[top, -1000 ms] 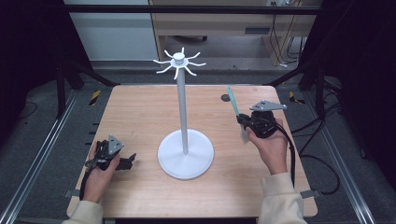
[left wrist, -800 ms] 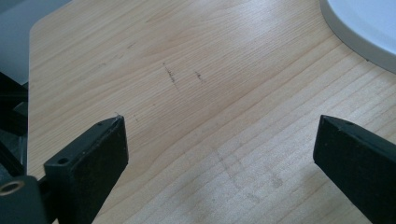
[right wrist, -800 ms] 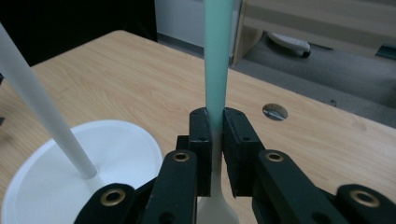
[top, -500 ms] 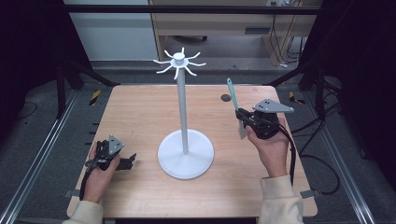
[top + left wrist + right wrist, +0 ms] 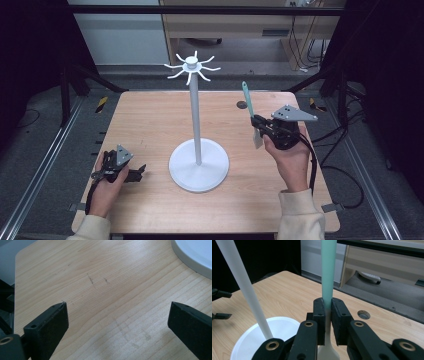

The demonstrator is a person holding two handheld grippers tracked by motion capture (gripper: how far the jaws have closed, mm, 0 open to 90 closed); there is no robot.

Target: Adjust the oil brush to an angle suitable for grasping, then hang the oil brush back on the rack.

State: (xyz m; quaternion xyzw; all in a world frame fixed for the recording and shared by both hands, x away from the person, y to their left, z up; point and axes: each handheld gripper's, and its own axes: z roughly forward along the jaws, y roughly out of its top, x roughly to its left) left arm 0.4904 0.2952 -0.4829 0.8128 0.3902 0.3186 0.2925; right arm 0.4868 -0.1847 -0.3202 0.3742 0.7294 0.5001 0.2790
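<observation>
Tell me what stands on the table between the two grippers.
In the high view, the white stand stands between the left gripper and right gripper.

- The spatula (image 5: 250, 111) in my right tool (image 5: 259, 127) has a mint-green handle and a pale, whitish blade.
- It stands nearly upright, handle up and blade down, pinched at the neck, above the tabletop's (image 5: 150, 130) right side.

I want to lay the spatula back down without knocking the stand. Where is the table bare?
Bare wood lies between the white stand's base and the table's far left corner, and along the near edge under the right gripper holding the spatula. It is crowded only around the base and by the left gripper.
</observation>
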